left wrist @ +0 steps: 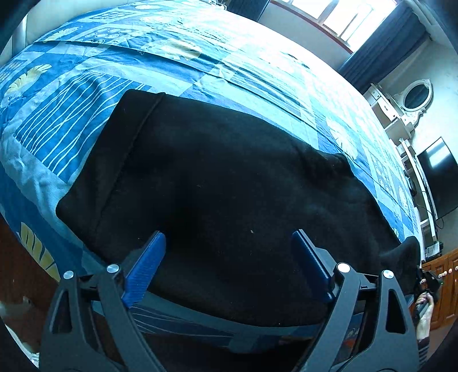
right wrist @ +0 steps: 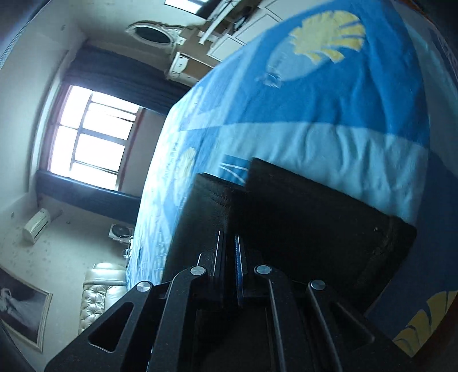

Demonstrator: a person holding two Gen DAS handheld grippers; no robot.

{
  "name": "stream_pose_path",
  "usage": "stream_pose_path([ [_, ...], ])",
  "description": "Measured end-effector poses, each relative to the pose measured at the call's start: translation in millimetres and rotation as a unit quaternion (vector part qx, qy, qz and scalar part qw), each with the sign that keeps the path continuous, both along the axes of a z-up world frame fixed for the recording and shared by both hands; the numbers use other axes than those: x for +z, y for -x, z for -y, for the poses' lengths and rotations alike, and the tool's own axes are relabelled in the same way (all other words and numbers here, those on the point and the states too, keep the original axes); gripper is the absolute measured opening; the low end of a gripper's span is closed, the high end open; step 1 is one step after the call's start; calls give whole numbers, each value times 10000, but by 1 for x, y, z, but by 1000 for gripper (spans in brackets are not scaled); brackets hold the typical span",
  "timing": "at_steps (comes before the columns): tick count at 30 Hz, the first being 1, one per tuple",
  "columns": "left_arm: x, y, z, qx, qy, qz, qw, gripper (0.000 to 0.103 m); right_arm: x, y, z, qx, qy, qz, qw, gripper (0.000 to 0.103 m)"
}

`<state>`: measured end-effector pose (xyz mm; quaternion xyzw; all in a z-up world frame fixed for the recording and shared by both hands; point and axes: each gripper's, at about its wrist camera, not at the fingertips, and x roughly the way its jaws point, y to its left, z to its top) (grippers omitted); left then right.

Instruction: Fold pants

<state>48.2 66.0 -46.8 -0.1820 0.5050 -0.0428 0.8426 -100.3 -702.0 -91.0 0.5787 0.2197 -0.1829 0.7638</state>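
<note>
Black pants (left wrist: 217, 177) lie folded across the near part of a bed with a blue patterned cover (left wrist: 200, 57). My left gripper (left wrist: 228, 234) hovers just over their near edge, its blue fingers spread wide with nothing pressed between them. At the far right a corner of the pants (left wrist: 406, 251) is lifted towards my right gripper (left wrist: 429, 282), which a hand holds. In the right wrist view that gripper (right wrist: 229, 235) is shut, its jaws pinched on the edge of the black pants (right wrist: 300, 206), with the bed cover (right wrist: 329, 94) beyond.
A bright window (left wrist: 343, 20) with dark curtains (left wrist: 380, 48) is behind the bed. A white dresser with an oval mirror (left wrist: 416, 94), a dark TV screen (left wrist: 440, 177) and wooden cabinets (left wrist: 443, 274) stand on the right. A padded cream seat (right wrist: 100, 292) is beside the bed.
</note>
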Motion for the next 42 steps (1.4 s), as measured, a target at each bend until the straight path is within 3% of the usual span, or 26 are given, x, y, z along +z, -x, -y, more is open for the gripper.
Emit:
stream_pose_path([
  [2,0,1,-1,1,42,-4,10000,89,-5,-1,1,-117,-143,91,9998,8],
  [6,-1,2,-2,-5,40,19,10000,89,-4,5,1,-377,-185,258,9988,21],
  [11,-2,3,-3,88,104,33,9999,90,1,14,-7,-934,-159,316,9950,28],
  [16,-4,2,0,29,82,21,10000,93,1,-14,-9,-647,-11,82,9979,36],
  [18,-4,0,2,35,78,21,10000,93,4,-26,-9,-478,133,-85,9987,35],
  [21,-5,0,2,42,81,38,10000,93,8,-36,-9,-174,132,-64,9997,7],
  [29,-5,-1,1,-28,114,3,9999,94,55,15,-4,-124,430,502,9977,6],
  [33,-5,0,-1,-2,164,19,9999,94,40,48,0,-232,330,356,9986,6],
  [36,-5,2,2,-37,91,31,9999,94,10,65,3,-315,153,85,9994,6],
  [39,-6,2,5,-124,-37,25,9999,94,-10,67,2,-399,56,-20,9992,6],
  [42,-6,3,8,-178,-102,28,9998,94,-11,61,3,-365,197,-101,9991,5],
])
